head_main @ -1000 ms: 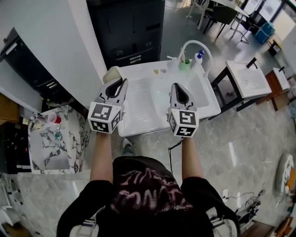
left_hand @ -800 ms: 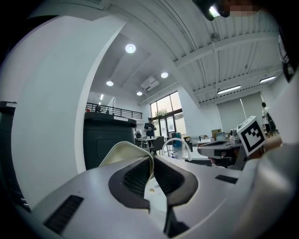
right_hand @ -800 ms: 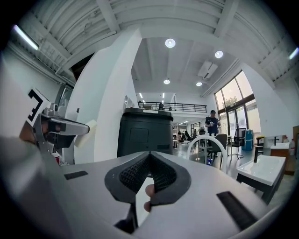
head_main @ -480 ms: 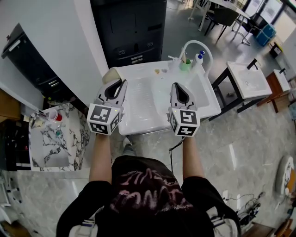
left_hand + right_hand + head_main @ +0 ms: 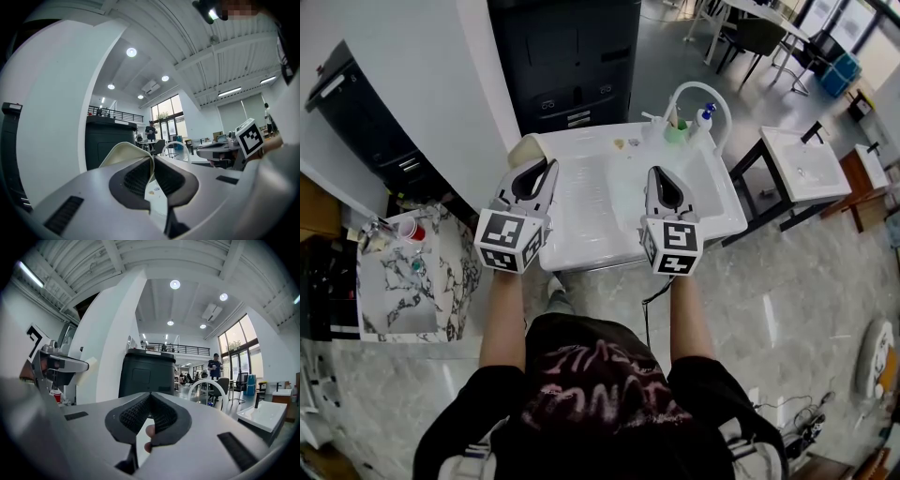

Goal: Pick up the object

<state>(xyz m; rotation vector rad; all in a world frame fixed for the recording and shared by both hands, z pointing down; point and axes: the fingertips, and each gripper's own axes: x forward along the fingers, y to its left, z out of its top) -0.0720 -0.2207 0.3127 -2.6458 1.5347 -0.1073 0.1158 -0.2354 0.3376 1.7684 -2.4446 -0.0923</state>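
Observation:
A thin cream-coloured curved piece [image 5: 525,148] sticks out from the tips of my left gripper [image 5: 546,169], above the left end of the white sink counter [image 5: 609,239]. In the left gripper view the cream piece [image 5: 123,151] is pinched between the ribbed pads, so the left gripper [image 5: 153,161] is shut on it. My right gripper [image 5: 660,174] hovers over the counter's middle with its pads pressed together. Nothing sits in the right gripper [image 5: 150,396]; only the person's fingertips show below the pads.
A white arched faucet [image 5: 701,94], a green cup [image 5: 674,132] and a blue-capped bottle [image 5: 704,116] stand at the counter's far right. A black cabinet [image 5: 567,56] is behind. A marble side table [image 5: 398,300] with a red cup [image 5: 411,230] is left; another white basin [image 5: 806,161] right.

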